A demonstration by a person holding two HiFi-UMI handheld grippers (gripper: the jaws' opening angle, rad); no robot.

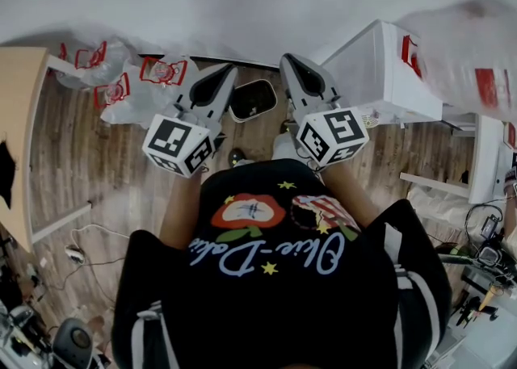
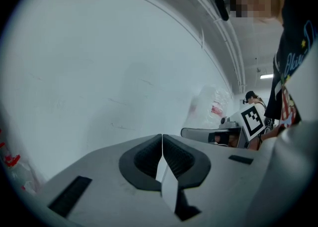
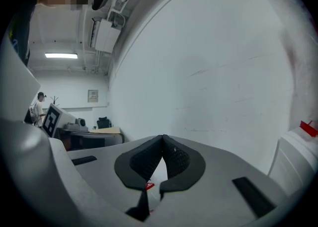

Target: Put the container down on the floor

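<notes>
In the head view a dark container with a pale rim [image 1: 253, 99] lies on the wooden floor near the wall, between and beyond my two grippers. My left gripper [image 1: 229, 69] is held up in front of my chest, jaws shut and empty, pointing at the white wall. My right gripper [image 1: 287, 59] is alongside it, also shut with nothing in it. In the left gripper view the left gripper [image 2: 162, 136] has its jaws pressed together against bare wall. The right gripper view shows the right gripper [image 3: 162, 137] the same way. Neither gripper touches the container.
A white cabinet [image 1: 386, 73] stands at the right with a clear plastic bag [image 1: 472, 44] on top. Plastic bags with red print [image 1: 129, 85] lie on the floor at left, beside a wooden table [image 1: 18, 117]. Cables [image 1: 77, 250] and gear lie near my feet.
</notes>
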